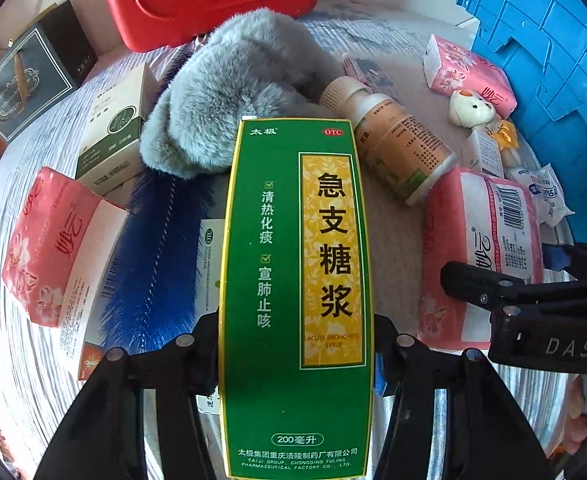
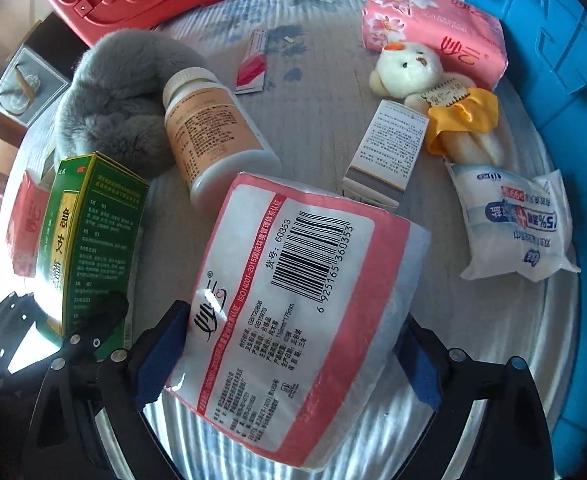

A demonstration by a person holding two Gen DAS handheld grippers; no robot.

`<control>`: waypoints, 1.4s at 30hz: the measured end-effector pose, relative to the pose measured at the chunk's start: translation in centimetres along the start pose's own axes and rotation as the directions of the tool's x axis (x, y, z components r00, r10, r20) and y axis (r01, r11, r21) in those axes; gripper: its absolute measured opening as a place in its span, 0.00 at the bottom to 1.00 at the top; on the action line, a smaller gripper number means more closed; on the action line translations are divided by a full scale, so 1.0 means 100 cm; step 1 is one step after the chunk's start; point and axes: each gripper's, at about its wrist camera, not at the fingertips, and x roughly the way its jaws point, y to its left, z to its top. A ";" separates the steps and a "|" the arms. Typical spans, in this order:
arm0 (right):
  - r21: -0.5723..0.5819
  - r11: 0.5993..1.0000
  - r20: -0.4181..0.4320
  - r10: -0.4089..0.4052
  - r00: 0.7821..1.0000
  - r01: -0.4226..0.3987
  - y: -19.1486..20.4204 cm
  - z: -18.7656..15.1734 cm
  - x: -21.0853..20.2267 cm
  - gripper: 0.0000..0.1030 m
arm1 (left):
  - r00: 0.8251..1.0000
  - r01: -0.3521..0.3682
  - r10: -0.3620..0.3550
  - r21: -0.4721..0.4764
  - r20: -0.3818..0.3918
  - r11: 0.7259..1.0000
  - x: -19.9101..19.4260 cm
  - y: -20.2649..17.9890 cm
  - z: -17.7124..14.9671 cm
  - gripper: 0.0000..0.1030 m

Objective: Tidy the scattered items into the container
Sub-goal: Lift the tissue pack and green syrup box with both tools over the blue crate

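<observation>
While the left gripper [image 1: 297, 344] pinches the green box [image 1: 297, 280] and the right gripper [image 2: 289, 356] straddles the tissue pack [image 2: 293, 304] spread wide, we should squeeze gently before lifting toward the blue crate [image 2: 553, 80].

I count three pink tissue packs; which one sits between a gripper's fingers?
The barcode-up tissue pack, between the right gripper fingers; the others lie apart.

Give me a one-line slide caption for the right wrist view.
Right gripper straddles a pink tissue pack; green syrup box alongside, blue container beyond.
</observation>
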 end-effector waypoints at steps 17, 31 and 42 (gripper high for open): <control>-0.200 0.980 0.197 0.053 0.979 -0.013 0.011 -0.033 -0.090 0.88 | 0.988 -0.026 0.032 -0.044 0.154 0.999 -0.090 -0.010 -0.027 0.51; -0.408 0.913 0.328 0.172 0.929 -0.025 0.000 -0.065 -0.177 0.88 | 0.954 -0.062 0.109 -0.174 0.280 0.983 -0.172 -0.043 -0.061 0.51; -0.410 0.912 0.430 0.185 0.883 0.008 -0.006 -0.093 -0.227 0.88 | 0.931 -0.025 0.061 -0.104 0.360 0.994 -0.216 -0.057 -0.075 0.51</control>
